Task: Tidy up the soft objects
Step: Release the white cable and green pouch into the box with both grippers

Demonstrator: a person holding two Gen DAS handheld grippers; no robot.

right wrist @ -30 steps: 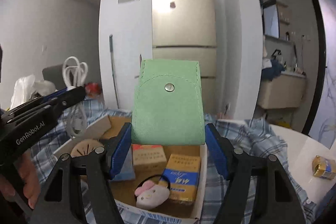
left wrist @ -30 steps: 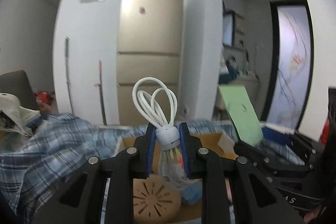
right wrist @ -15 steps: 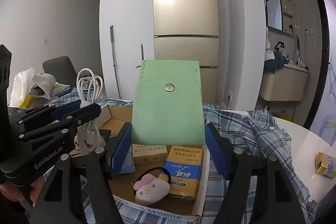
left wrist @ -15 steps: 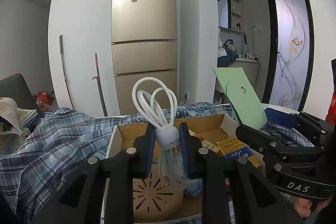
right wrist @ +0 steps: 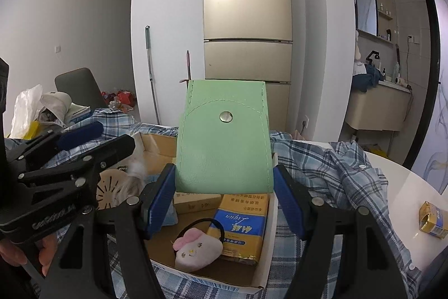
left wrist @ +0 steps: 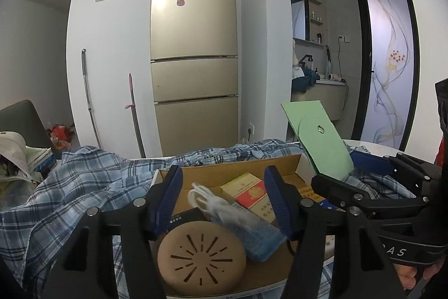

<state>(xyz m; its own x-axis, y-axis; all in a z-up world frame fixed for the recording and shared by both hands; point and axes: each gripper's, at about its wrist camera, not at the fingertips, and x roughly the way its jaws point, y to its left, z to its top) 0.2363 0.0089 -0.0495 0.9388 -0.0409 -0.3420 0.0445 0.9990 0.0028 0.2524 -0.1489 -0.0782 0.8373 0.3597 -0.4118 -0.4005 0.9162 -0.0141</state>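
Observation:
My left gripper is open and empty above the cardboard box. The bundled white cable lies in the box, blurred, between the jaws and apart from them. My right gripper is shut on a green snap pouch, held upright over the box. The pouch also shows in the left wrist view. In the box lie a tan round vented disc, a blue packet, a pink plush hair tie and a blue-yellow pack.
The box sits on a blue plaid shirt spread over a white table. A small gold box lies on the table at the right. A bag and books are at the left. A fridge stands behind.
My left gripper has opened and let go of the white cable, which dropped into the box. Both grippers came lower toward the box. The right still holds the green pouch.

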